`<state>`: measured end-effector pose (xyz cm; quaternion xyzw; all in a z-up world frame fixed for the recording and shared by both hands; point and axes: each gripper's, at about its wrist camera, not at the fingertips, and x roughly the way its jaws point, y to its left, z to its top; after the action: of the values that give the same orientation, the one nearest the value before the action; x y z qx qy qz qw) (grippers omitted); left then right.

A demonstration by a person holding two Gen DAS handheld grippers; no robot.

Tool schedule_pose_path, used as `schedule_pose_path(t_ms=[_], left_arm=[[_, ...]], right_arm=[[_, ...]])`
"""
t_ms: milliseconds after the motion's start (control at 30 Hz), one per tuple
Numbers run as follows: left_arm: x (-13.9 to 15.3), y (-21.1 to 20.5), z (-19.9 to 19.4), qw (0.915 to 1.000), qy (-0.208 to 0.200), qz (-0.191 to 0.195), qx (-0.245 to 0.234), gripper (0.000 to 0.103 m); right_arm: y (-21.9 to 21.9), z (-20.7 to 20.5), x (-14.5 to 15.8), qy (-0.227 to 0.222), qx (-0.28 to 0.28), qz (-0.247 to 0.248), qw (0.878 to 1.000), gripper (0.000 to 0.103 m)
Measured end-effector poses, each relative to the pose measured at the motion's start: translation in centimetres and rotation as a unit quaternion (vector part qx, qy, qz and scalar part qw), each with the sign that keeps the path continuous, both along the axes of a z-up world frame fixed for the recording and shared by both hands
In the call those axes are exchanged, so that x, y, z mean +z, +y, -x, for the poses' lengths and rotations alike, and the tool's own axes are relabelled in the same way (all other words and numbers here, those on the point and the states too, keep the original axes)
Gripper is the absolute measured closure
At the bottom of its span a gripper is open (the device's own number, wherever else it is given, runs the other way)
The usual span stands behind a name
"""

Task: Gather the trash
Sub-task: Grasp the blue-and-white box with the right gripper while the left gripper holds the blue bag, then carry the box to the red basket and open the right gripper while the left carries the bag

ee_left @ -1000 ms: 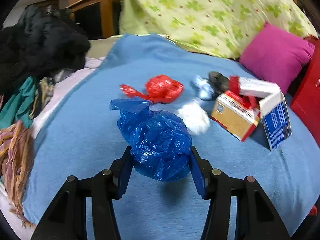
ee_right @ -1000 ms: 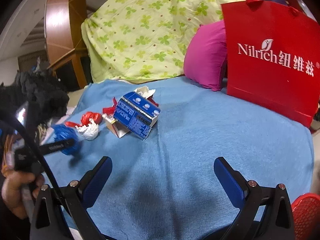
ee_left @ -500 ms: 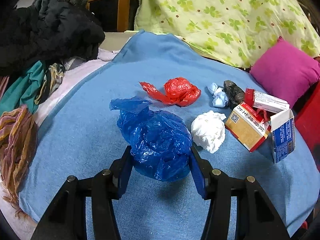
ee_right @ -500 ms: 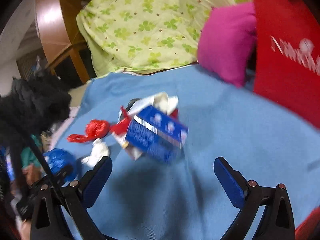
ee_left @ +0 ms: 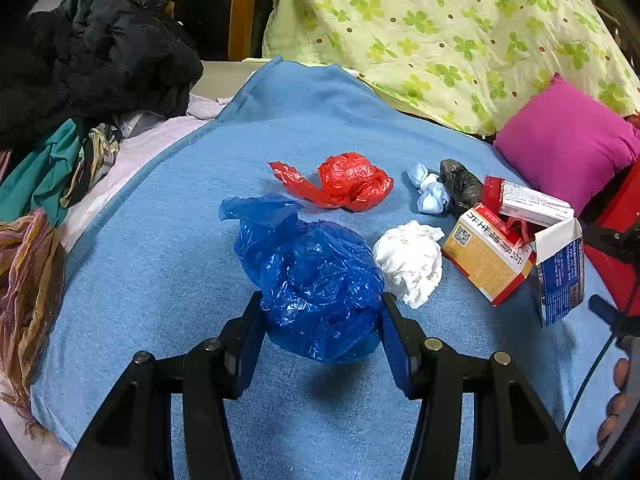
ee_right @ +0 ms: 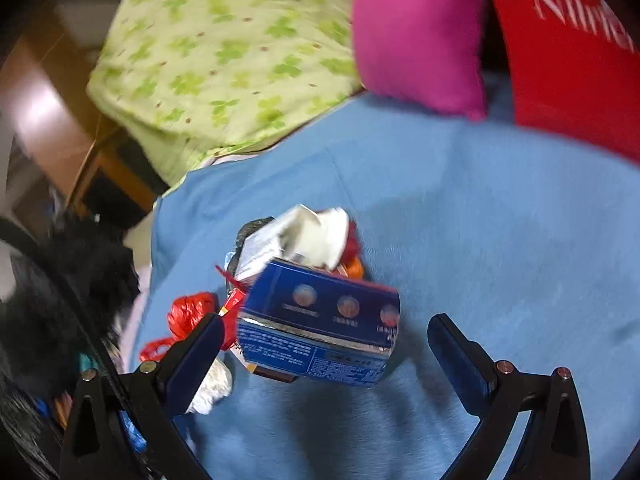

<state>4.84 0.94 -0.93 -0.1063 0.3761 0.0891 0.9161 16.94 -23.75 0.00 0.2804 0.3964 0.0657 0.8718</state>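
Left gripper [ee_left: 320, 328] clamped on blue bag [ee_left: 316, 280] above blue blanket [ee_left: 160, 240], right gripper [ee_right: 324, 344] wide apart, empty, near blue carton [ee_right: 320, 332], red paper bag [ee_right: 568, 52] lettering cut off, right view blurred, white wad [ee_left: 410, 264] clear only from left.

Dim rm – wood cabinet [ee_left: 236, 12] behind blue-blanketed bed [ee_left: 320, 120].
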Motion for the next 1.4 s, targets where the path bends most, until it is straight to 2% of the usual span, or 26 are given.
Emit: schedule_pose_path(t_ms=[200, 467, 733, 867, 900, 933, 967, 1133, 1400], left_arm=[[-0.1, -0.3, -0.2, 1.0000, 0.001, -0.007, -0.005, 0.047], [-0.2, -0.5, -0.2, 0.9999, 0.002, -0.012, -0.007, 0.047], [-0.2, -0.8, -0.3, 0.9998, 0.001, -0.017, -0.012, 0.047], [-0.2, -0.8, -0.3, 0.9998, 0.001, -0.018, -0.012, 0.047], [-0.2, -0.8, -0.3, 0.9997, 0.000, -0.019, -0.013, 0.047], [-0.2, -0.9, -0.2, 0.9997, 0.000, -0.020, -0.013, 0.047], [-0.2, -0.9, -0.2, 0.9997, -0.001, -0.020, -0.013, 0.047], [-0.2, -1.1, -0.1, 0.9996, -0.002, -0.025, -0.012, 0.047], [0.0, -1.9, 0.5, 0.9990, -0.010, -0.041, -0.016, 0.047]], right_arm=[[-0.1, -1.0, -1.5, 0.016, -0.011, -0.029, 0.999, 0.000], [0.0, -1.3, -1.2, 0.016, -0.009, -0.037, 0.999, 0.000], [1.1, -2.2, -0.7, 0.028, -0.024, 0.003, 0.999, 0.000], [1.3, -2.2, -1.4, 0.033, 0.001, 0.010, 0.999, 0.001], [1.2, -1.9, -1.4, 0.030, 0.004, 0.013, 0.999, 0.003], [1.0, -1.8, -1.4, 0.026, 0.007, 0.014, 1.000, 0.012], [0.9, -1.6, -1.4, 0.025, 0.013, 0.013, 1.000, 0.012], [0.6, 0.3, -0.3, 0.007, 0.038, 0.044, 0.998, 0.013], [-1.6, 5.0, 2.2, -0.030, 0.043, 0.109, 0.993, 0.013]])
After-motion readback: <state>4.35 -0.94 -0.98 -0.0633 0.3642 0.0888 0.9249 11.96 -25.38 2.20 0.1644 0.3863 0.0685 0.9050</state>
